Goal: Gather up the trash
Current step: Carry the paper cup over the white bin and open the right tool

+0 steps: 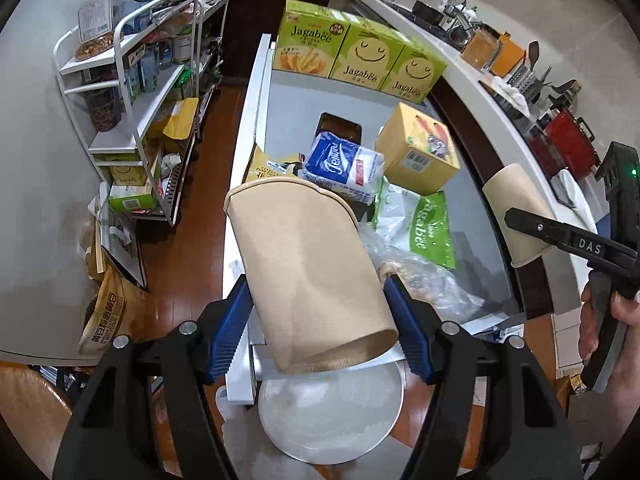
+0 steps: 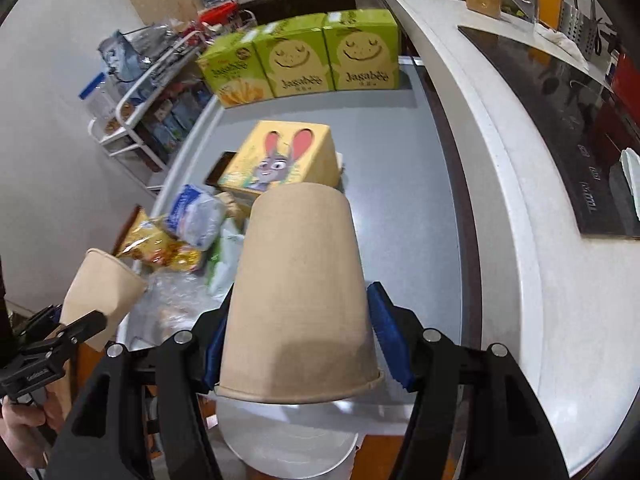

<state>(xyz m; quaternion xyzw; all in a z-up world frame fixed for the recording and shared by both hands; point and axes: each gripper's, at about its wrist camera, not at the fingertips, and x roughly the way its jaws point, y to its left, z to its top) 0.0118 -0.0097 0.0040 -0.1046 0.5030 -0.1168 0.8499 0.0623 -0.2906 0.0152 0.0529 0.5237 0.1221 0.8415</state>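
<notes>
Left gripper (image 1: 316, 320) clamped with its blue pads on a brown paper cup (image 1: 308, 272), held tilted with its base near the camera and its mouth toward the far end. Right gripper (image 2: 294, 344) closed the same way on a second brown paper cup (image 2: 298, 292), this one with the rim near the camera and the base pointing away. Both cups lifted above the grey table (image 2: 404, 184), over a white round bin (image 1: 332, 412) at the near edge. On the table behind: a blue tissue pack (image 1: 344, 164), a yellow rabbit box (image 2: 288, 160), a green and white snack bag (image 1: 424, 220), crumpled clear plastic (image 1: 420, 276), and three green Jagabee boxes (image 1: 352, 56) at the far end. White shelf cart (image 1: 132, 100) at the left.
</notes>
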